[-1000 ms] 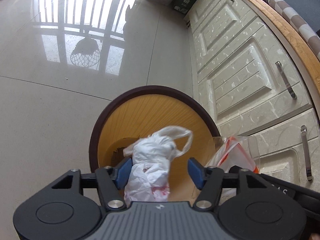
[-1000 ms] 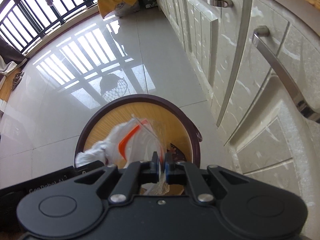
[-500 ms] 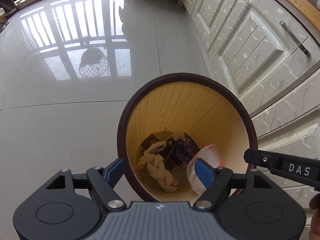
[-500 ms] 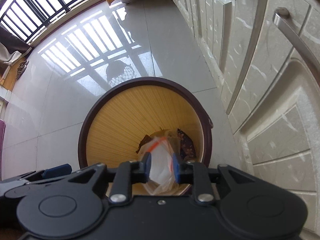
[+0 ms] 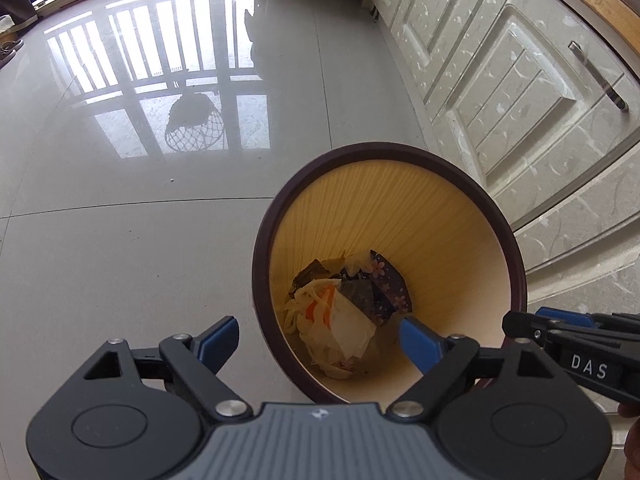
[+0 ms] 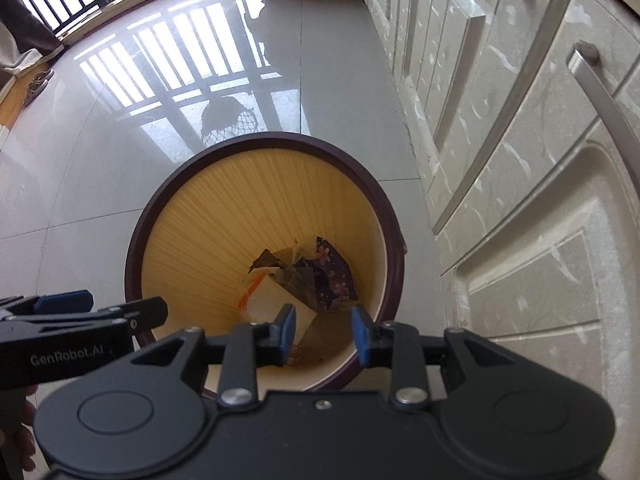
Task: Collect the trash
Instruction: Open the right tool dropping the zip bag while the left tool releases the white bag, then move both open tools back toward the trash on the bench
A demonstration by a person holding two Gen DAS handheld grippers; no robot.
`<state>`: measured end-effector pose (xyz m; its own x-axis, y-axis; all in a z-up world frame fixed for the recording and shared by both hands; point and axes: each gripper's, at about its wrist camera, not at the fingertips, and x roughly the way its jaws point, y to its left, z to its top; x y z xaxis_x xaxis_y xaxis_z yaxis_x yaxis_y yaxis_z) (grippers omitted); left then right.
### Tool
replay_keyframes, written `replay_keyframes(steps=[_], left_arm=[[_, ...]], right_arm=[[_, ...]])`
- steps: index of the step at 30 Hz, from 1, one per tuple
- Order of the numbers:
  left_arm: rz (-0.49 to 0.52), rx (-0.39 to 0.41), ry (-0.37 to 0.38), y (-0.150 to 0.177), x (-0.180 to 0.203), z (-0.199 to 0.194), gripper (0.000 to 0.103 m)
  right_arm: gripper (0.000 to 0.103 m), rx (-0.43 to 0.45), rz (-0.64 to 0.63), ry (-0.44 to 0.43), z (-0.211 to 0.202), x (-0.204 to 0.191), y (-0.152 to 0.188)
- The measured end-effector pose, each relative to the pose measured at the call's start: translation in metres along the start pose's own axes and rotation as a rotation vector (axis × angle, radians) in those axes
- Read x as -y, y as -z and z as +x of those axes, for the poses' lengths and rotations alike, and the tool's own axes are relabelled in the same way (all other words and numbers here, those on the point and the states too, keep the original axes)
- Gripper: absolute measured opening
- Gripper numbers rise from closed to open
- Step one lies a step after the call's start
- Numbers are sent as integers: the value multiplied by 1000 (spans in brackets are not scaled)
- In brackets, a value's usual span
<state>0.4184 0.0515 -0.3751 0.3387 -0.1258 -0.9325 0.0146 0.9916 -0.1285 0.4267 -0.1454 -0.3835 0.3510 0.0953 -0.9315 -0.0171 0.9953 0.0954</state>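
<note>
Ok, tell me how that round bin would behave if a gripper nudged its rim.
The bin would probably slide rather than grip, since it stands on glossy tile. It likely weighs little: only a few bags and wrappers lie at the bottom. It narrows toward the base, so a push at the rim might tip it, perhaps toward the cabinet beside it.

The left gripper (image 5: 318, 340) hangs over a round bin (image 5: 516, 264) with a dark rim, its jaws opening with nothing gripped between them. At the bottom lie a clear bag with orange markings (image 5: 340, 324) and a floral wrapper (image 5: 386, 284). The right gripper (image 5: 560, 326) shows at the right edge, beside cream cabinet doors (image 5: 520, 96).
</note>
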Motion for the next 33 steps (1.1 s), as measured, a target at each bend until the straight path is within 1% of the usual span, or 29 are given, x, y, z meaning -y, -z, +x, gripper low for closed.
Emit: replay_keyframes(steps=[5,8,9,12,14,15,17,18,20,23,27,30,33], left_arm=[[1,-1,-22,3,-6,-3,93],[-11,-6,-22,7,-10,-5,98],[-15,-6,-22,8,-12,-6,100],[-20,-7,-23,12,-16,-10,103],[-25,-8,-18,15,-18,-13,103],[-28,-8,-16,16,-19,-15,103],[-27,-10,-14,18,-20,-19,103],[-24,-6,-14,19,-21,-21,103],[-21,3,-13,18,-21,-27,103],[-27,18,-20,21,-22,-33,103],[-20,23,-37,28,-24,-41,103],[1,44,-51,32,-23,-51,103],[-4,62,-55,36,-25,-63,103]], right_arm=[[44,6,-31,10,-6,1,1],[56,12,-27,8,-9,4,3],[59,13,-28,10,-11,5,3],[67,18,-27,21,-16,8,6],[75,19,-19,26,-18,10,9],[77,19,-13,25,-21,12,10],[87,22,-4,34,-24,15,12],[89,28,-3,41,-26,15,13],[99,42,-6,54,-30,16,15],[103,53,-12,67,-36,17,19],[103,61,-20,77,-45,16,23],[103,85,-30,77,-53,13,27],[103,116,-38,82,-66,10,29]])
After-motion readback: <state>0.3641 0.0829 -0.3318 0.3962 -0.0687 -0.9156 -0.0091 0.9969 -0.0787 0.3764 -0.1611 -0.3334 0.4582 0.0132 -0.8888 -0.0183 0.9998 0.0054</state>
